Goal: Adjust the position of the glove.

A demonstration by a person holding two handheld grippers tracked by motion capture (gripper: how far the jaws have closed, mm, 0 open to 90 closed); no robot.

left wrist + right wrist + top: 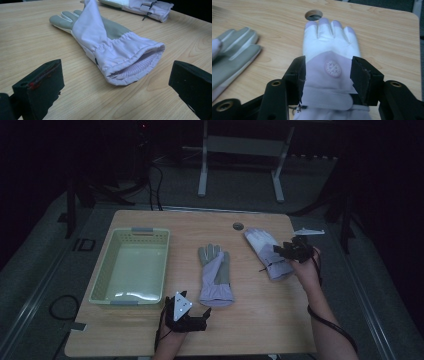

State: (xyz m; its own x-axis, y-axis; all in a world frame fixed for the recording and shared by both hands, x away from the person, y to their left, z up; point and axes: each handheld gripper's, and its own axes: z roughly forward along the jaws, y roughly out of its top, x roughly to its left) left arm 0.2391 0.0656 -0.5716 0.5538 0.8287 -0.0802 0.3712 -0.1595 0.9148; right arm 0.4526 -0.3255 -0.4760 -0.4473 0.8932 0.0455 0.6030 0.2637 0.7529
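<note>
Straddling the far glove [329,72] at its wrist band, the right tool [328,75] appears clenched on it, pads at both edges, though real pressure is hard to judge. Its camera shows a round badge [332,68] that the dim high view loses. The left tool [112,85] stands released, the near glove's [110,47] cuff just ahead on the tabletop [250,320]. The high view adds a basket [102,280] beyond the left tool.

two gloves [216,275] [267,251], one basket [131,266], two claws [192,319] [290,251].

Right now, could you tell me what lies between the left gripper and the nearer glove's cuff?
Only bare tabletop, seen in the left gripper view.
</note>
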